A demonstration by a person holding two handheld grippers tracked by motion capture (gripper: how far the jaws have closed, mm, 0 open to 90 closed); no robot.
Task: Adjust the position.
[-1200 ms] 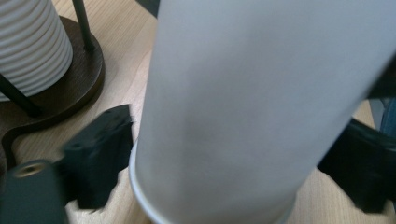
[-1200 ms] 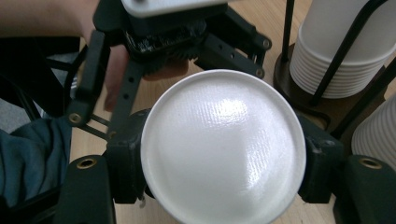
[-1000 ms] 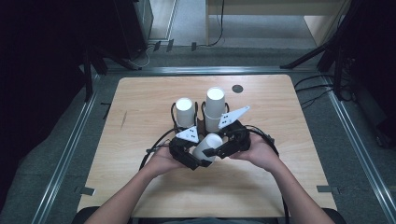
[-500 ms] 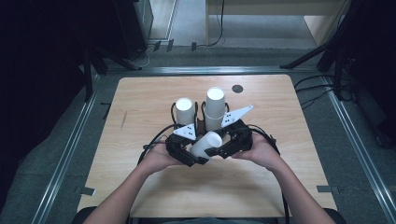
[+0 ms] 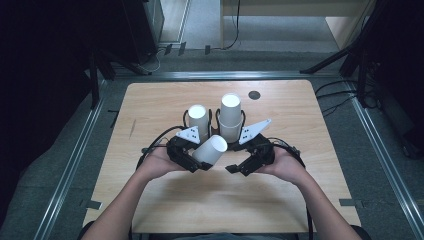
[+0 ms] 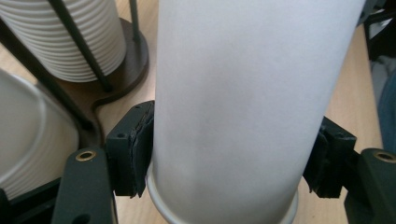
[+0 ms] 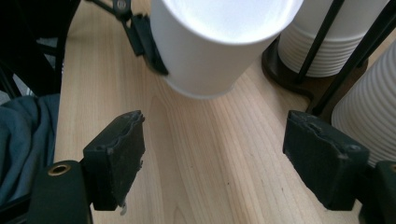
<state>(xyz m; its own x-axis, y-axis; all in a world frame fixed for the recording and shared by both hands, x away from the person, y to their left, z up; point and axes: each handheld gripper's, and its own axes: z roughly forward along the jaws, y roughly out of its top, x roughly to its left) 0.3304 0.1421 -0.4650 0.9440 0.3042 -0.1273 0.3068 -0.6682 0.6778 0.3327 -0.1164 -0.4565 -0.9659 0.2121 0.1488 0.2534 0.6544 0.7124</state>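
A single white paper cup (image 5: 210,149) lies tilted in my left gripper (image 5: 199,159), rim toward the hand. In the left gripper view both pads press its wall (image 6: 233,107), and the left gripper (image 6: 231,154) is shut on it; its jaws have just been closing a little tighter. My right gripper (image 5: 236,167) sits just right of the cup, apart from it. Its jaws have just been opening, and in the right gripper view the right gripper (image 7: 222,149) stands open with only bare wood between the pads. The cup (image 7: 215,42) hangs beyond them.
Two stacks of white cups (image 5: 198,120) (image 5: 230,116) stand in black wire holders just behind the hands, mid-table. A small dark round spot (image 5: 254,94) lies at the back of the wooden table (image 5: 150,110). Cables trail from both grippers.
The right gripper has opened, let go of the cup and drawn back to the right. The left gripper keeps the cup and has risen slightly.
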